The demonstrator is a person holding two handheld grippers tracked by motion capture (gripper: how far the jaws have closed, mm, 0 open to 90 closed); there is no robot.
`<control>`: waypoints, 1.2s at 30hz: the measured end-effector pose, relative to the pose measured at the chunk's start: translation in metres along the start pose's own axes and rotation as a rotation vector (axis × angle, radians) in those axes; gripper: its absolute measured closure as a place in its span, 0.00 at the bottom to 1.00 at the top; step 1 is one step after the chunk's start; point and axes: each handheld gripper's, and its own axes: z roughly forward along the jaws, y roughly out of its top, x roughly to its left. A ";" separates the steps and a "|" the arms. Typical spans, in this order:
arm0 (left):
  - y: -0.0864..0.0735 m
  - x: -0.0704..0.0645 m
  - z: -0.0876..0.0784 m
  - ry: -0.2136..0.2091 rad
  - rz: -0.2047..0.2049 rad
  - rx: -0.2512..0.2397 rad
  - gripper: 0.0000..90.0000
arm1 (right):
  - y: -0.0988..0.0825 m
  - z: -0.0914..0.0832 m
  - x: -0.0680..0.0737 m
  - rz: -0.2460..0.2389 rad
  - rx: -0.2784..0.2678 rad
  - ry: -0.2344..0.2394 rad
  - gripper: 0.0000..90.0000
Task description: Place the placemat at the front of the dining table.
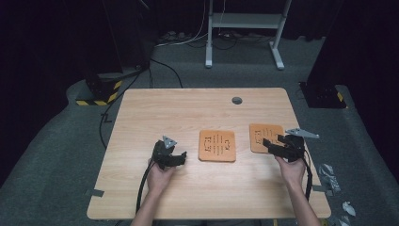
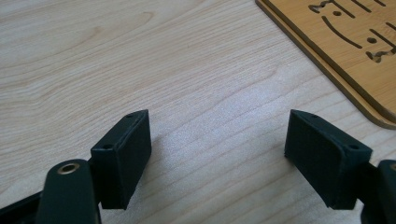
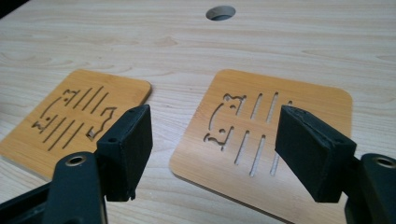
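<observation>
Hovering low over the bench (image 1: 141, 188), both grippers have their jaws spread with nothing between them. Two flat bamboo coasters with cut-out slots lie on the bench: centre coaster (image 1: 217, 145) mid-bench, right coaster (image 1: 264, 135) toward the right edge. Right gripper (image 1: 276, 144) is the nearer one: its tips sit over the right coaster's near edge, and in the right gripper view that coaster (image 3: 261, 140) lies straight ahead between the jaws, flat, slots running away from the camera. Left gripper (image 1: 179, 157) sits just left of the centre coaster, over bare wood; the coaster's corner (image 2: 345, 51) shows up and to the right of its jaws. Likely next grab is right hand on right coaster, needs an edge lift since it's flat
</observation>
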 end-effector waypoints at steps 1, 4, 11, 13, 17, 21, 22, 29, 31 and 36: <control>0.000 0.000 0.000 0.000 0.000 0.000 0.25 | 0.000 -0.001 0.001 0.002 -0.007 0.004 0.30; 0.000 0.000 0.000 0.000 -0.002 0.001 0.25 | 0.001 -0.003 0.003 -0.004 -0.014 0.011 0.31; 0.000 0.000 0.000 -0.001 -0.003 -0.001 0.25 | 0.001 -0.007 0.008 -0.006 -0.024 0.028 0.32; 0.000 0.000 0.000 0.000 -0.004 -0.001 0.25 | 0.001 -0.008 0.009 -0.003 -0.026 0.031 0.32; 0.000 0.000 0.000 -0.001 -0.002 -0.001 0.25 | 0.001 -0.010 0.012 -0.005 -0.031 0.041 0.33; 0.000 0.000 0.000 0.000 -0.001 -0.001 0.25 | 0.000 -0.013 0.015 -0.006 -0.043 0.049 0.33; 0.000 0.000 0.000 0.000 -0.001 0.000 0.25 | 0.000 -0.014 0.015 -0.006 -0.046 0.050 0.33; 0.000 0.000 0.000 0.000 -0.001 0.000 0.25 | -0.007 -0.020 0.017 0.006 -0.054 0.070 0.34; 0.000 0.000 0.000 0.000 0.000 0.000 0.25 | -0.009 -0.020 0.018 0.005 -0.054 0.073 0.34; 0.000 0.000 0.000 0.000 -0.001 -0.001 0.25 | -0.013 -0.022 0.023 0.003 -0.062 0.086 0.34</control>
